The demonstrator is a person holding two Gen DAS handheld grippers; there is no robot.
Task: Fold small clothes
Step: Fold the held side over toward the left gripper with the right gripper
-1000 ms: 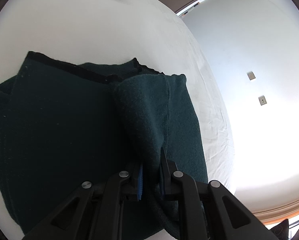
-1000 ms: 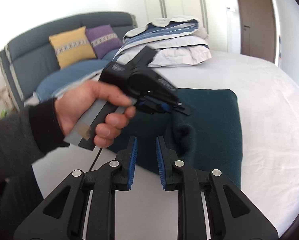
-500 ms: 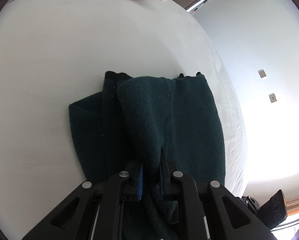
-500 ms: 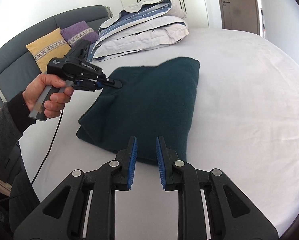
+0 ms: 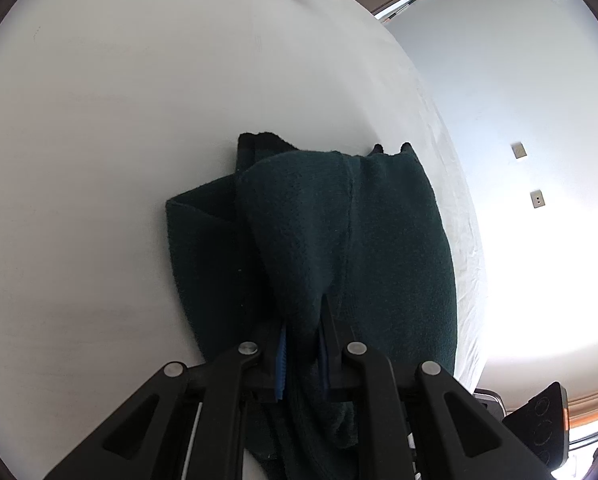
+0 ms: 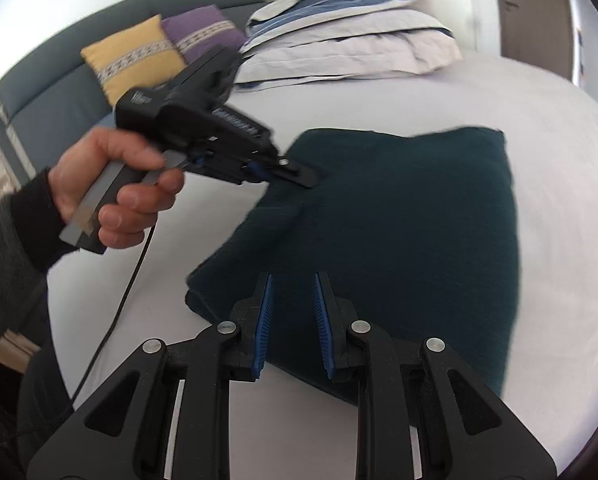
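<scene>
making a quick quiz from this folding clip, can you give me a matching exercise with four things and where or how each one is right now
Things:
1. left gripper
2. right gripper
3. yellow cushion
4. stacked pillows

States or places:
A. on the grey sofa, beside a purple cushion
B. jaws empty, a gap between them, over the near edge of the dark green garment
C. on the far part of the white bed
D. jaws clamped on a fold of the dark green garment

Pairs: 1-D, 2-B, 3-A, 4-C
</scene>
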